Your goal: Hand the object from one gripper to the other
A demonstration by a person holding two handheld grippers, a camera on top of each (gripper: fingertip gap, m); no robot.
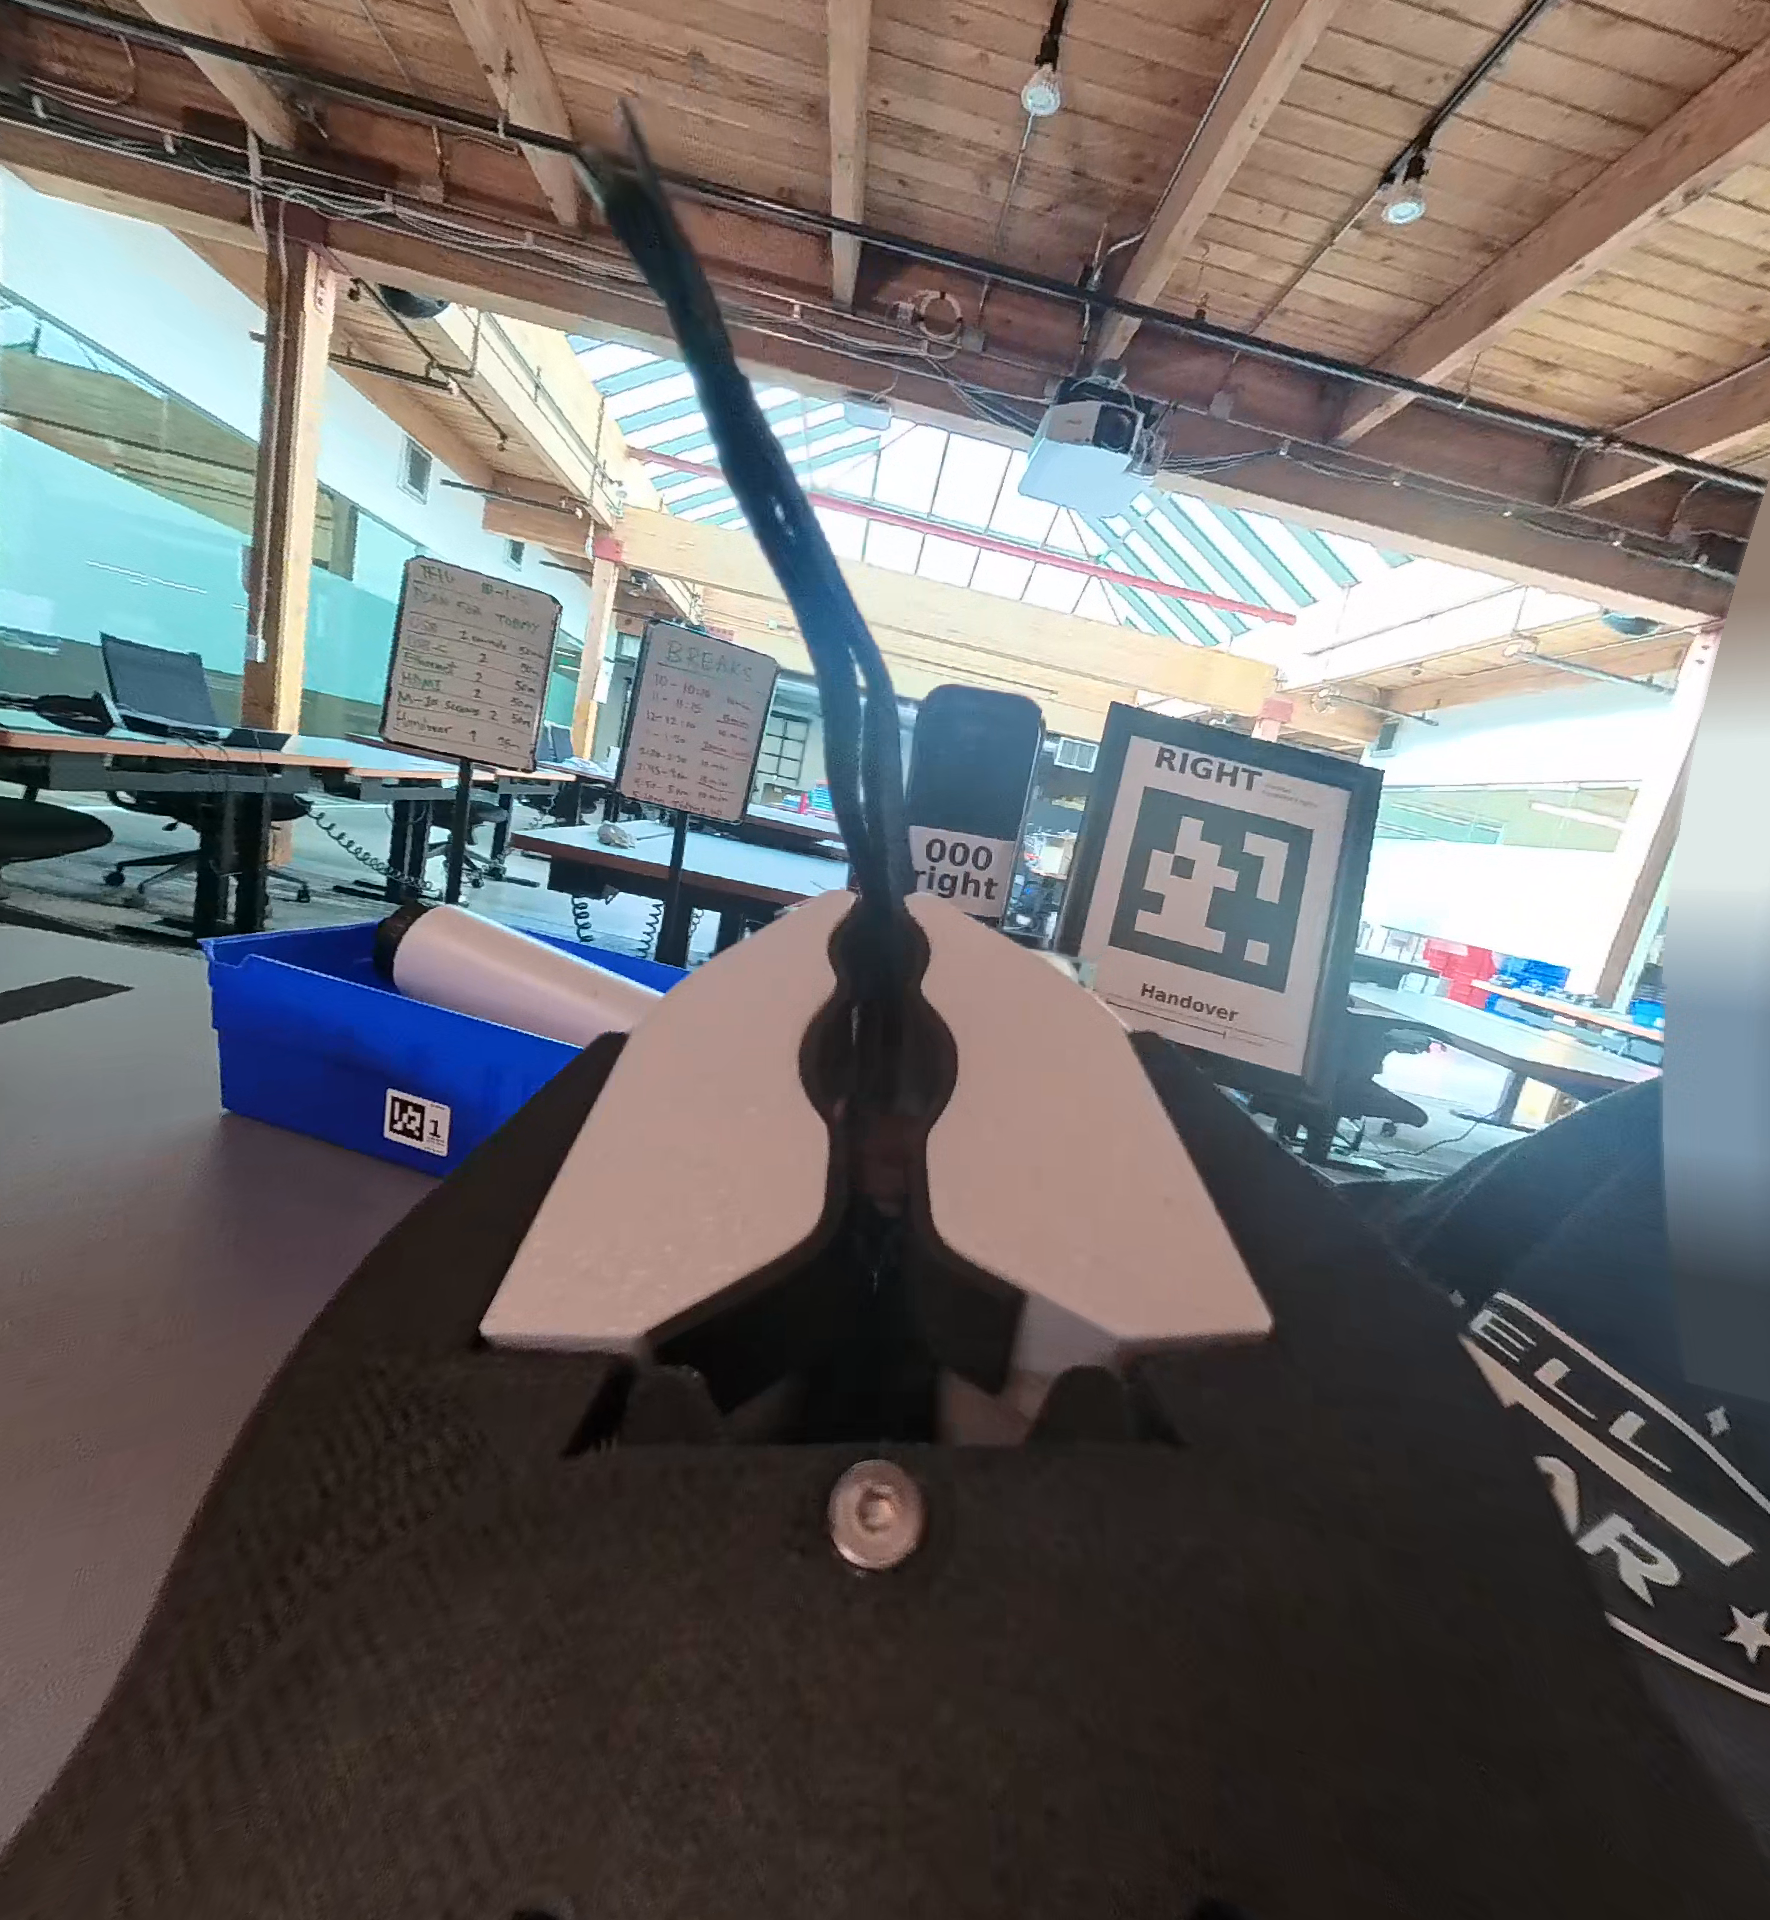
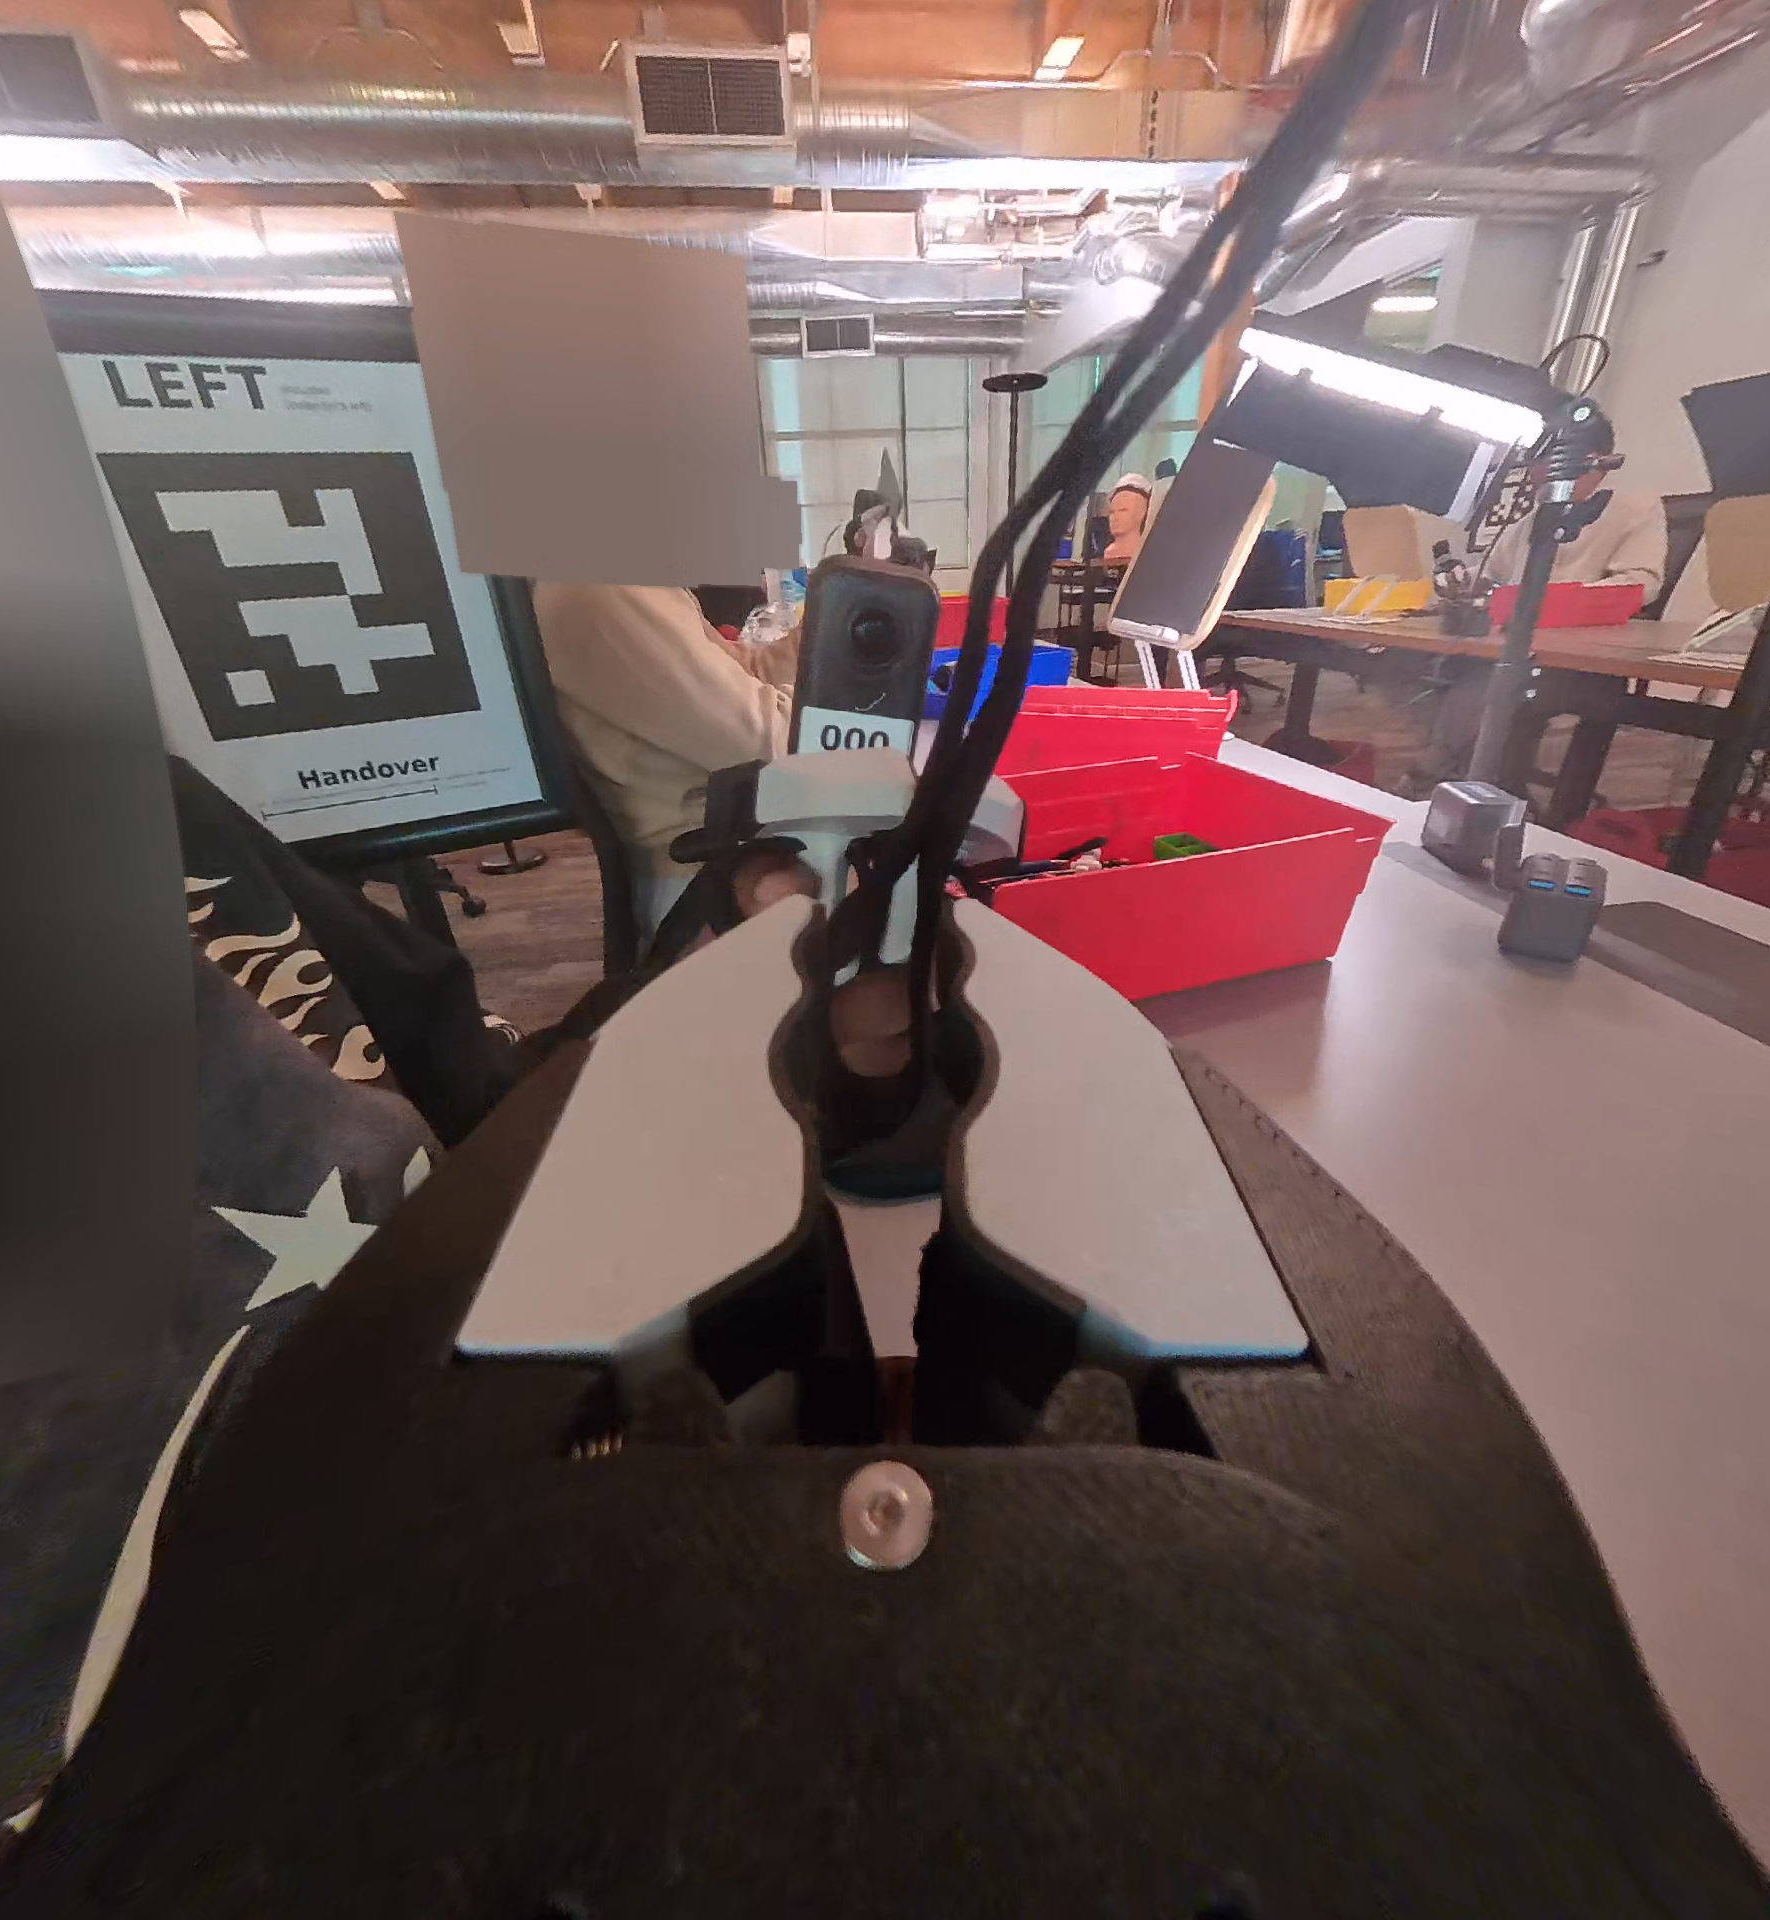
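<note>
in the left wrist view the left gripper [image 1: 879,1023] is clenched on a bundle of thin black cords [image 1: 756,499], which rise from its tips toward the ceiling; a blue bin [image 1: 341,1039] sits behind on the grey table [image 1: 81,1299]. in the right wrist view the right gripper [image 2: 881,997] also looks closed around the same cords [image 2: 1057,457], red bins [image 2: 1172,883] beyond. both seem to hold at once, so i'd let one side go only once the other's pinch is firm, and slowly, since limp strands slip.

Open-plan workshop, timber ceiling [image 1: 1276,156].
Skylight [image 1: 964,499] lit; grey table [image 2: 1483,1195], desks [image 1: 185,753] behind, exposed ducts [image 2: 860,135], carpet floor [image 2: 528,935].
</note>
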